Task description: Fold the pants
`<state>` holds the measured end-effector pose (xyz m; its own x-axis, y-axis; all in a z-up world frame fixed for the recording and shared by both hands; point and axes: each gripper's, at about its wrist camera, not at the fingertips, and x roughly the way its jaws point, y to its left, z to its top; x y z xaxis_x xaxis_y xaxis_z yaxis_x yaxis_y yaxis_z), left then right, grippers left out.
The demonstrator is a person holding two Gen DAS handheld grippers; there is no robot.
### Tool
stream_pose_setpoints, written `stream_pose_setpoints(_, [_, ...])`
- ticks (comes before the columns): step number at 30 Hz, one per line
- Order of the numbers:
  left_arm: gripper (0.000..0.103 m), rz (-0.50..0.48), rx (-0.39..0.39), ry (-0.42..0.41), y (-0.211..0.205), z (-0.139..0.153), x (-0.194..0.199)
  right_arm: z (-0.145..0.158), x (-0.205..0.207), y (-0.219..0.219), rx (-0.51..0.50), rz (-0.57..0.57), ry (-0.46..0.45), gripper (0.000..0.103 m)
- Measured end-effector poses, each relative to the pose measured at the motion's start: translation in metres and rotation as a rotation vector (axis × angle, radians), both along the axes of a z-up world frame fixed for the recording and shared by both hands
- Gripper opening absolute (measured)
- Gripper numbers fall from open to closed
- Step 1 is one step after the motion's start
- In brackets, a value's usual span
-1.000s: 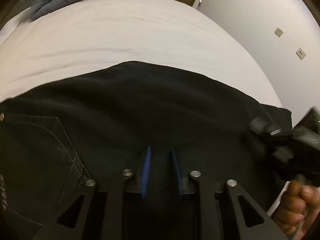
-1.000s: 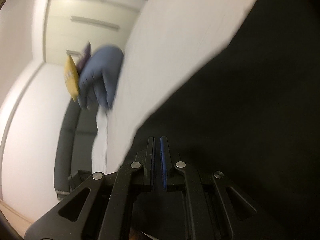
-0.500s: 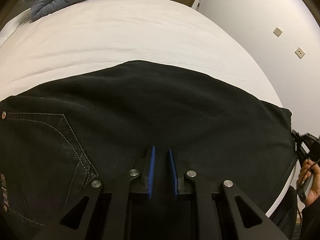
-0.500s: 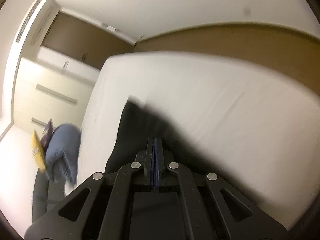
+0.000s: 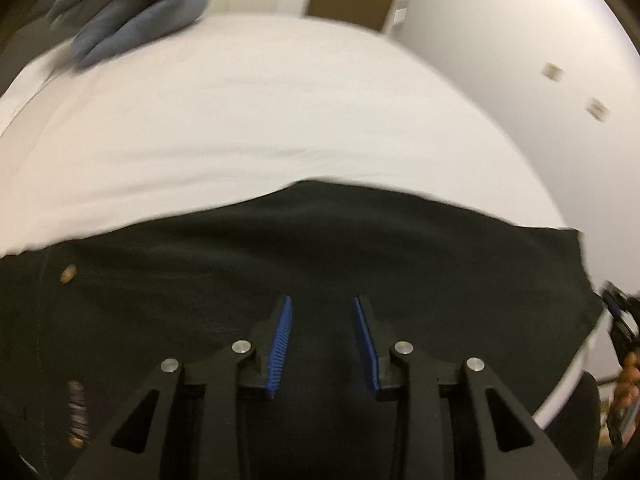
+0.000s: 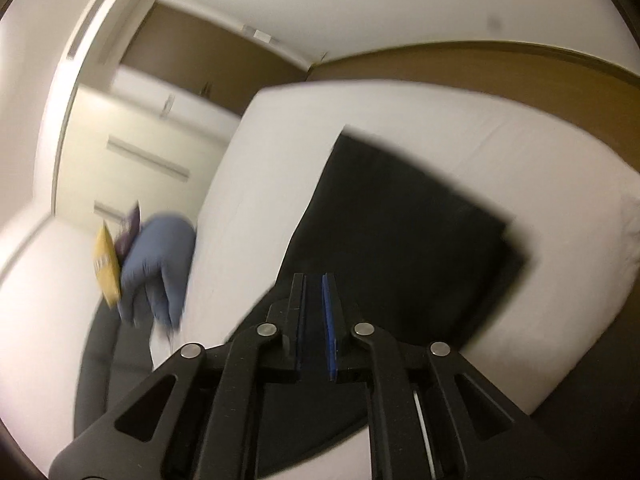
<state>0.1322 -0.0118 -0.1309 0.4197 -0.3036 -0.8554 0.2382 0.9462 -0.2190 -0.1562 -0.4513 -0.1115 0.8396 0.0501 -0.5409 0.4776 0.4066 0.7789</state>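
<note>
Black pants (image 5: 320, 248) lie folded flat on the white bed (image 5: 260, 112), near its front edge. A rivet and a pocket label show at the left. My left gripper (image 5: 322, 304) hovers over the pants, jaws open and empty. In the right wrist view the pants (image 6: 400, 232) form a dark rectangle on the bed (image 6: 500, 140). My right gripper (image 6: 314, 280) is above their near end, jaws slightly apart with nothing between them. The right gripper also shows at the right edge of the left wrist view (image 5: 620, 320), off the bed.
A grey-blue padded garment (image 5: 132, 4) lies at the bed's far left corner; the right wrist view shows it (image 6: 160, 264) beside a yellow packet (image 6: 106, 264). A white wall (image 5: 520, 40) with switches runs along the right. Cupboards (image 6: 152, 140) stand beyond the bed.
My left gripper opened wider and pulled back a little from the pants. My right gripper opened slightly from shut, and its view swung so that more of the pants shows.
</note>
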Motion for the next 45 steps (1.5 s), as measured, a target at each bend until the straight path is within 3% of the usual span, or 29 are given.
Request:
stream_pose_setpoints(2, [0.029,0.087,-0.033,0.062,0.044,-0.016,0.008,0.001,-0.008,0.002,0.033,-0.027,-0.021,0.034])
stream_pose_setpoints(3, [0.016,0.104,-0.061,0.073,0.062,-0.018,0.008,-0.001,-0.013,0.004,0.055,-0.064,-0.030,0.062])
stream_pose_setpoints(4, [0.013,0.123,-0.061,0.077,0.077,-0.018,0.006,-0.002,-0.031,-0.004,0.069,-0.117,-0.035,0.078])
stream_pose_setpoints(10, [0.015,0.218,-0.055,0.062,0.125,-0.010,-0.009,-0.020,-0.089,-0.020,0.163,-0.239,0.045,0.082])
stream_pose_setpoints(11, [0.018,0.221,-0.051,0.057,0.118,-0.008,-0.012,-0.028,-0.100,-0.029,0.182,-0.242,0.036,0.081])
stream_pose_setpoints(13, [0.039,0.215,-0.040,0.038,0.111,-0.005,-0.019,-0.039,-0.101,-0.029,0.190,-0.255,0.034,0.079])
stream_pose_setpoints(15, [0.051,0.202,-0.036,0.019,0.098,0.000,-0.025,-0.045,-0.113,-0.040,0.191,-0.240,0.014,0.078])
stream_pose_setpoints(19, [0.066,0.161,-0.114,-0.006,0.073,0.012,-0.035,-0.065,-0.086,-0.052,0.223,-0.262,0.002,0.075])
stream_pose_setpoints(23, [0.069,0.097,-0.157,0.013,0.040,0.010,-0.034,-0.068,-0.072,-0.060,0.248,-0.273,-0.055,0.070])
stream_pose_setpoints(25, [0.069,0.062,-0.157,0.014,0.027,0.012,-0.033,-0.069,-0.071,-0.061,0.275,-0.271,-0.081,0.059])
stream_pose_setpoints(30, [0.071,0.005,-0.148,0.043,-0.003,0.007,-0.030,-0.076,-0.053,-0.062,0.298,-0.265,-0.109,0.045])
stream_pose_setpoints(37, [0.070,-0.006,-0.122,0.067,-0.011,-0.010,-0.033,-0.077,-0.029,-0.067,0.244,-0.255,-0.062,0.009])
stream_pose_setpoints(42, [0.071,-0.011,-0.091,0.062,-0.021,-0.011,-0.031,-0.067,-0.013,-0.062,0.159,-0.267,-0.011,0.008])
stream_pose_setpoints(45, [0.071,-0.005,-0.102,0.059,-0.024,-0.013,-0.031,-0.036,0.008,-0.048,0.020,-0.224,0.033,0.008])
